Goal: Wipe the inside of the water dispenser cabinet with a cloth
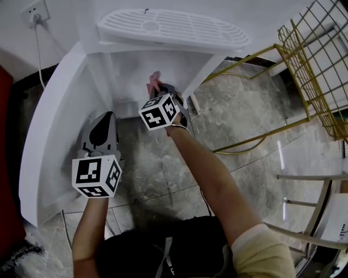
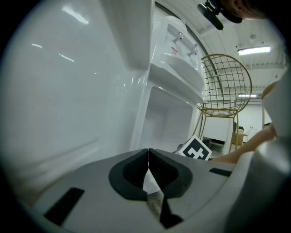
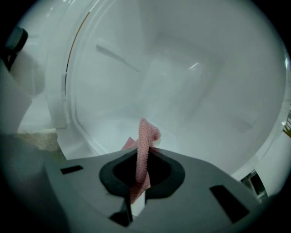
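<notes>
My right gripper's (image 3: pixel 142 159) jaws are clamped on a thin fold of the pink cloth (image 3: pixel 145 134) just inside the water dispenser cabinet (image 3: pixel 191 91), while my left gripper's (image 2: pixel 148 157) jaws sit together and empty outside it; dragging could tug that fold free, I reckon, and the right gripper view shows the grip itself, which the head view hides behind the gripper's marker cube (image 1: pixel 159 113).

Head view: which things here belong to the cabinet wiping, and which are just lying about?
In the job:
pink knitted cloth, clamped in the right gripper
white water dispenser cabinet, open
its white door

Lying about or idle:
gold wire chair
white wall socket
left gripper, shut and empty, beside the door
</notes>
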A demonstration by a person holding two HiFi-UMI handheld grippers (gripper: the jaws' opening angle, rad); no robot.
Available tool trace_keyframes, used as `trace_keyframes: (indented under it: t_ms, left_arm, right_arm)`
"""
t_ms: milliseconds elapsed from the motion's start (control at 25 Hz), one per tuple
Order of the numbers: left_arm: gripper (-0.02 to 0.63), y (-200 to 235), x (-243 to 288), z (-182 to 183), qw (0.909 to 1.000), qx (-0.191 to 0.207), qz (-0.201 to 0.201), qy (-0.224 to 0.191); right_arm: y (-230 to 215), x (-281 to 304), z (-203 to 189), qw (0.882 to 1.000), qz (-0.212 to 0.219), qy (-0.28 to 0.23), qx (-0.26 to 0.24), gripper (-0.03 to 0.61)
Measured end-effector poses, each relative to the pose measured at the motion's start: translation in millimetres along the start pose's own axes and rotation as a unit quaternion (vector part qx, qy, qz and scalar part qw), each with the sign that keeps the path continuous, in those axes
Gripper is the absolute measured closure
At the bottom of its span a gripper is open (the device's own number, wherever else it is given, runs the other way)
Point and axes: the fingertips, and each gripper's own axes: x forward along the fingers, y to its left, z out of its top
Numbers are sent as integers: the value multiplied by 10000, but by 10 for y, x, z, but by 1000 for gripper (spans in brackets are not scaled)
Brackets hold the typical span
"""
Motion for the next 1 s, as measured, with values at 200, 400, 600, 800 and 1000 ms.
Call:
trace_keyframes:
  t_ms: [200,400,600,800,1000]
  left_arm:
    - [599,-1,-14,18,10000,4,-1,-9]
    - [599,-41,-16,38,10000,15,-38,-19]
    - [600,-70,-38,71,10000,60,-70,-37]
    - [599,-43,-67,105,10000,58,-24,-65]
    - [599,-50,-95,111,10000,61,-9,-26]
  right_arm:
    - [-214,-33,-215,9987,-308,296,282,551]
    - [-291,-104,-339,9975,-465,416,336,551]
    - [-349,-163,-441,9962,-545,501,463,551]
    - [-357,-217,-522,9946,-453,474,811,551]
    - [-385,-303,-595,9932,-467,427,975,551]
